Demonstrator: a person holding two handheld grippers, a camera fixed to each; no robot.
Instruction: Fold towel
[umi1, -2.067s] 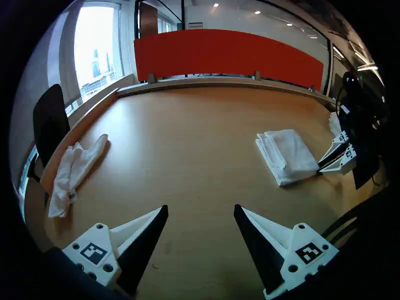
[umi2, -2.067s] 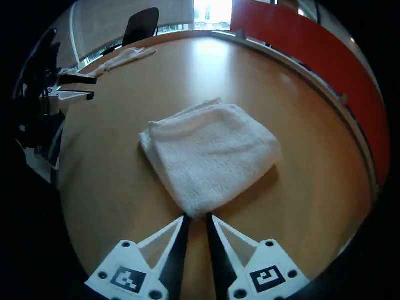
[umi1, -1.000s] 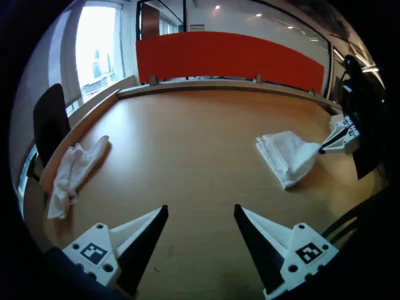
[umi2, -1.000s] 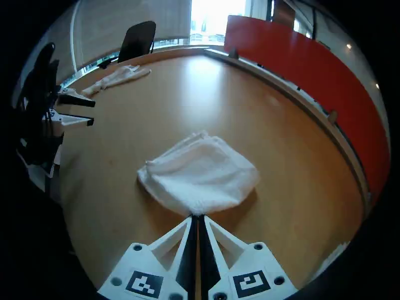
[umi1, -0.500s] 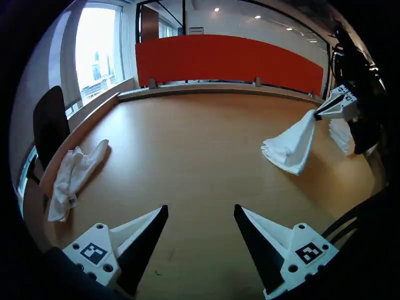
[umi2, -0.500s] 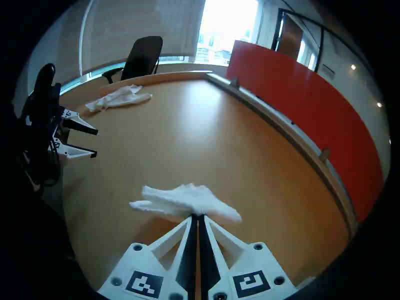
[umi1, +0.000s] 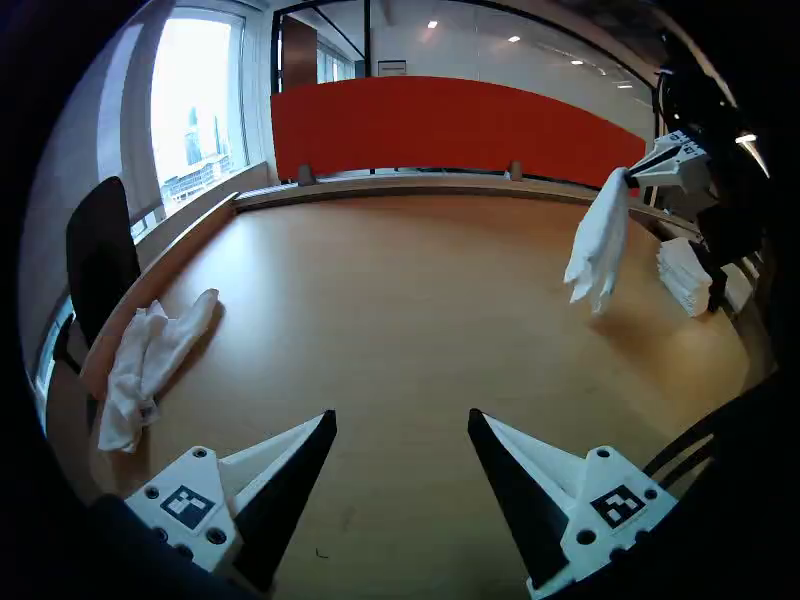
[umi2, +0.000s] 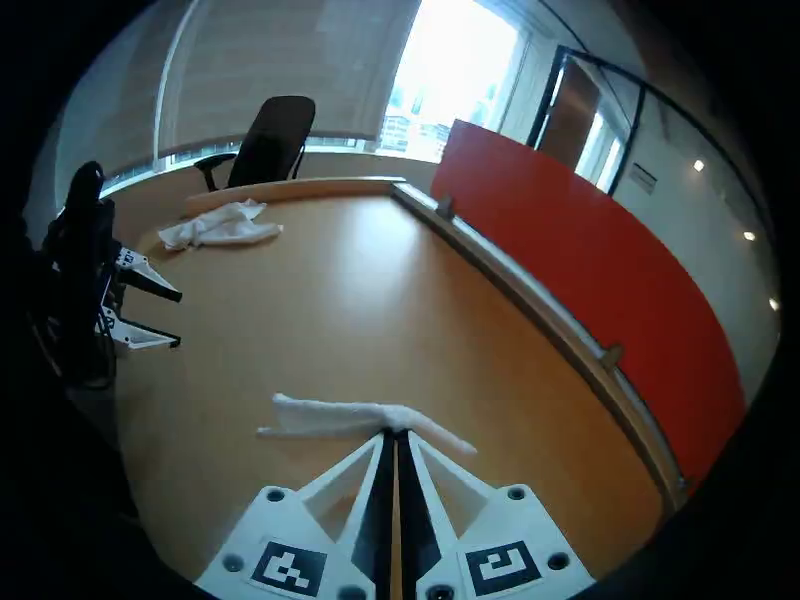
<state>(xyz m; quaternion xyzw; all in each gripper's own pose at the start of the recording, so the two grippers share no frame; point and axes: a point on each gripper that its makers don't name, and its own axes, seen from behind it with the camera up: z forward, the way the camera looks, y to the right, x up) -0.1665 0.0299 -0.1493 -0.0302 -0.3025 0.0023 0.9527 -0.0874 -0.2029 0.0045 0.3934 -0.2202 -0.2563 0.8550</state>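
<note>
Above the table (umi1: 400, 290), the towel (umi1: 600, 240) hangs pinched in the right tool (umi2: 397, 436); left tool (umi1: 402, 416) gapes wide.

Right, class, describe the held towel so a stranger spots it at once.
Find the wooden table before the red partition. Above it a white towel hangs from the right gripper, clear of the wood; the crumpled towel and the folded stack lie on it.

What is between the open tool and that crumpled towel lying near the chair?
Nothing visible. The left tool is open above the wooden table, and the crumpled towel lies near the table's edge with only bare wood between them. The hanging towel, pinched in the right tool, is off on the other side.
</note>
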